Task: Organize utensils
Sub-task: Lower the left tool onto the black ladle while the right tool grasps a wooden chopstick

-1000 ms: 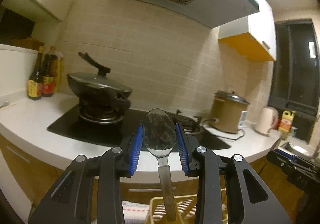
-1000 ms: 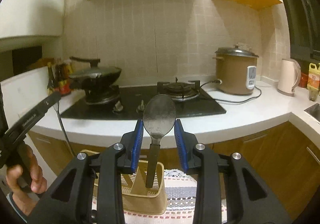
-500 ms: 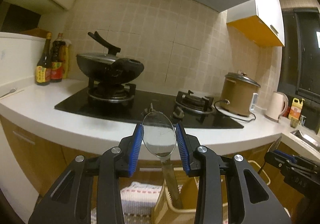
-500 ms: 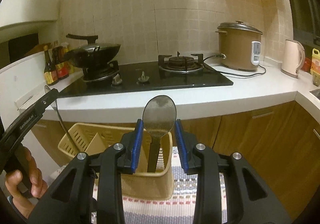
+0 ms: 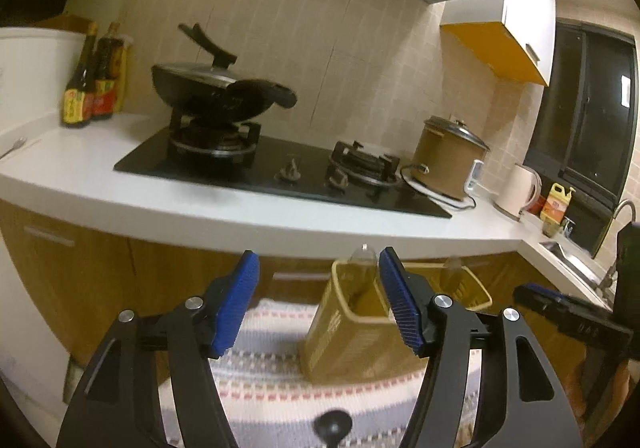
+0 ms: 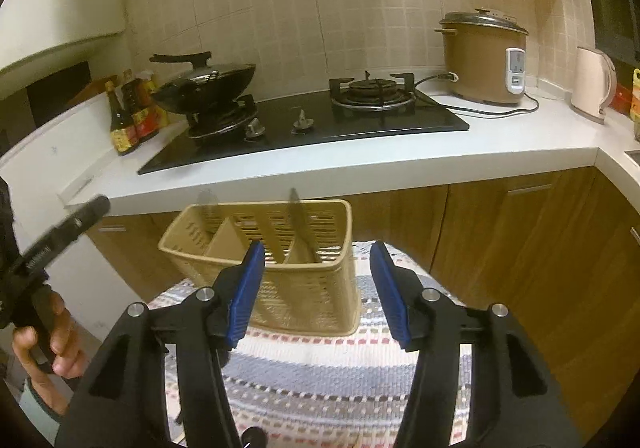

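Observation:
A tan slotted utensil holder (image 6: 280, 248) stands on a striped cloth (image 6: 320, 388); it also shows in the left wrist view (image 5: 352, 332). Two metal spoons stand in it, blurred: one at its left compartment (image 6: 208, 203) and one in the middle (image 6: 298, 219). In the left wrist view one spoon's bowl (image 5: 362, 258) pokes above the rim. My left gripper (image 5: 320, 308) is open and empty just in front of the holder. My right gripper (image 6: 316, 288) is open and empty in front of the holder. The left gripper's side (image 6: 60, 236) shows at the right wrist view's left.
Behind is a white counter (image 6: 360, 163) with a black gas hob (image 6: 304, 123), a lidded wok (image 6: 208, 81), sauce bottles (image 6: 128, 119), a brown rice cooker (image 6: 480, 59) and a white kettle (image 6: 592, 83). Wooden cabinet doors (image 6: 520, 248) stand below.
Both grippers have opened and let go of their spoons, which now stand in the holder. Both grippers have come down lower in front of the holder.

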Tool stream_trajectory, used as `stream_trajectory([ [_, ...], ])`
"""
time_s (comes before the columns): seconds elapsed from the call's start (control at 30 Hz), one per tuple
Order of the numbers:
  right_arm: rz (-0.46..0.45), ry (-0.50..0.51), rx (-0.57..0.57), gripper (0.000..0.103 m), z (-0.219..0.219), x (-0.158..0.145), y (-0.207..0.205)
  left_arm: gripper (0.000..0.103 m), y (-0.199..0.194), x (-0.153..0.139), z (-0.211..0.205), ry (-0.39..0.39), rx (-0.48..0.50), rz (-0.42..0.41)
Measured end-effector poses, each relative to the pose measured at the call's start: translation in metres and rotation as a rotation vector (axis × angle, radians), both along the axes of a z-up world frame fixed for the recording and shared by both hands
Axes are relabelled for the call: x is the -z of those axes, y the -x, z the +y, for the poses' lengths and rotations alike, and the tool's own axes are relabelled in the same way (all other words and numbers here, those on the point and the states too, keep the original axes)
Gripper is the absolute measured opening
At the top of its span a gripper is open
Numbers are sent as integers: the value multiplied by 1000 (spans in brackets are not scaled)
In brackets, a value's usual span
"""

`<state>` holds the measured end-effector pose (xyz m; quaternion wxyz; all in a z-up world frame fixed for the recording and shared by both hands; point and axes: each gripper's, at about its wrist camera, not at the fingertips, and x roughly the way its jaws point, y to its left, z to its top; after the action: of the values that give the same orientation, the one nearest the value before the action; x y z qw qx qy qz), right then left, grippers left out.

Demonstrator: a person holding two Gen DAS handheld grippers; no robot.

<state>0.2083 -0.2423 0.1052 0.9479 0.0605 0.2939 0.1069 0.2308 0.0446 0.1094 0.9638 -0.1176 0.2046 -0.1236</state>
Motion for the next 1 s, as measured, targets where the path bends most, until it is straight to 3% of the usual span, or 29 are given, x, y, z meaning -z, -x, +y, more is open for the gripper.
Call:
stream_trajectory([
  [0.17,64,-14,-3,51,-3,-9,19,61,12,4,11,-9,44,86],
  [0.37,239,66,-15,51,5,1,39,61,17,23,9,-53,145,286],
  [0.57,470,33,-57,51,7,39,47,61,7,67,-20,-182,240,471],
  [0.7,619,-1,-44,51,0,69,44,64,-2,87,-29,-206,265,517],
  [0.9,736,-100,-60,51,10,114,32,65,-31,118,-41,-189,313,633],
  [1.0,746,-37,-15,51,15,126,26,65,-42,134,-51,-225,305,665],
])
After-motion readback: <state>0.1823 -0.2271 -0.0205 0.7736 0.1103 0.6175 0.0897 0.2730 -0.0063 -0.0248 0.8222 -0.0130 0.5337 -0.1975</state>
